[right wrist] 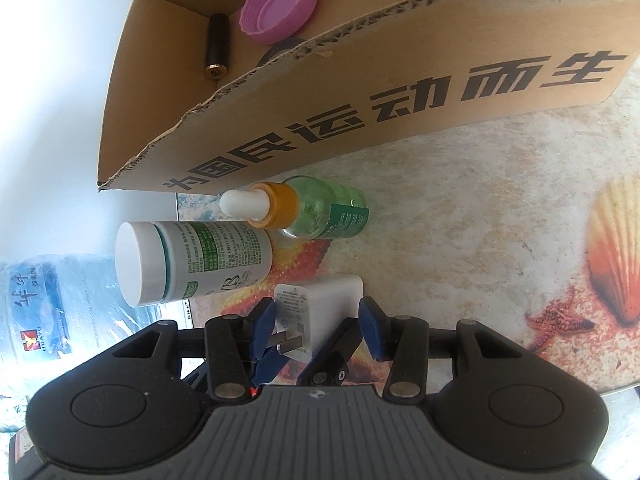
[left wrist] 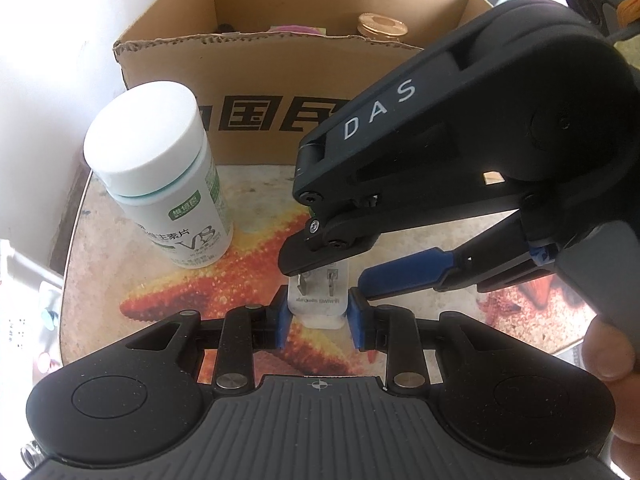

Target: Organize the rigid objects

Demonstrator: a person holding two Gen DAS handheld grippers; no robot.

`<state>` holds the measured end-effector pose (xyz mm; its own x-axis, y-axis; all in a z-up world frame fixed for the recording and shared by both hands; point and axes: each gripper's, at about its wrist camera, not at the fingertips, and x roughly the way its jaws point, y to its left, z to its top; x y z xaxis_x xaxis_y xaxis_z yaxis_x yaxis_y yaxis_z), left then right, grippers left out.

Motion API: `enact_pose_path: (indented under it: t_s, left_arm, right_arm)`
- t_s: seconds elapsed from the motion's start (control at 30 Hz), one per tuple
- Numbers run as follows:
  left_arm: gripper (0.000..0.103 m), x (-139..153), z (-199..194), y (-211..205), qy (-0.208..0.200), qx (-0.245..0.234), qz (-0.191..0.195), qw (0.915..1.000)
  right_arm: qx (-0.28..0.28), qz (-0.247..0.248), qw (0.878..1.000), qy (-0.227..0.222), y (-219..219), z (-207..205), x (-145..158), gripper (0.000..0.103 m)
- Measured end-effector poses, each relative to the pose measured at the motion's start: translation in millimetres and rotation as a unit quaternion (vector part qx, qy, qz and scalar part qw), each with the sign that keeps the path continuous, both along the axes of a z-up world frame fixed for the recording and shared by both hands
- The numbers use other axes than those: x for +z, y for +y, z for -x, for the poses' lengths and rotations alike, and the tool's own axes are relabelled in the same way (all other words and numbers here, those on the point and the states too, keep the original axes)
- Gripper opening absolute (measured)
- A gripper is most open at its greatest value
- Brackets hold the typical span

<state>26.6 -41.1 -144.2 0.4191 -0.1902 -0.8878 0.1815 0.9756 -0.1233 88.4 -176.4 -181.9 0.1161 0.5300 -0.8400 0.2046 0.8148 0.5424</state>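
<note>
A white plug adapter [left wrist: 318, 304] with two metal prongs stands on the starfish-print table [left wrist: 256, 196]. My left gripper [left wrist: 318, 318] is shut on the adapter, its blue pads against the body's two sides. My right gripper [left wrist: 340, 280] reaches in from the right, open, straddling the adapter from above without pressing it. In the right wrist view the adapter [right wrist: 320, 304] sits between my right gripper's [right wrist: 316, 328] blue pads with gaps on both sides. A white vitamin bottle [left wrist: 160, 176] stands to the left; it also shows in the right wrist view [right wrist: 188, 256].
An open cardboard box [left wrist: 280, 92] stands behind, holding a pink lid [right wrist: 280, 8], a dark cylinder [right wrist: 216, 48] and a gold lid [left wrist: 382, 24]. A green dropper bottle [right wrist: 304, 208] stands by the box. A blue plastic bag [right wrist: 48, 312] lies beyond the table edge.
</note>
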Motion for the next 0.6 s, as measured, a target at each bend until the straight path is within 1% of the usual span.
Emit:
enact_pose_path:
  t_s: [0.07,0.2,0.47,0.6]
  left_arm:
    - [0.027,-1,0,-2,0.001,-0.003,-0.002,1.0000]
    - [0.028,0,3,-3,-0.003,-0.003,-0.004,1.0000]
    - [0.027,0,8,-7,-0.008,0.001,-0.007,0.9999]
    - [0.027,2,10,-8,-0.008,-0.004,-0.007,0.9999]
  right_arm:
    - [0.002,0.007,1.000,0.005,2,-2,-2,0.050]
    - [0.010,0.019,1.000,0.001,10,-4,-1,0.050]
    - [0.005,0.006,1.000,0.005,6,-2,-6,0.050]
    - [0.008,0.009,1.000,0.005,2,0,-5,0.050]
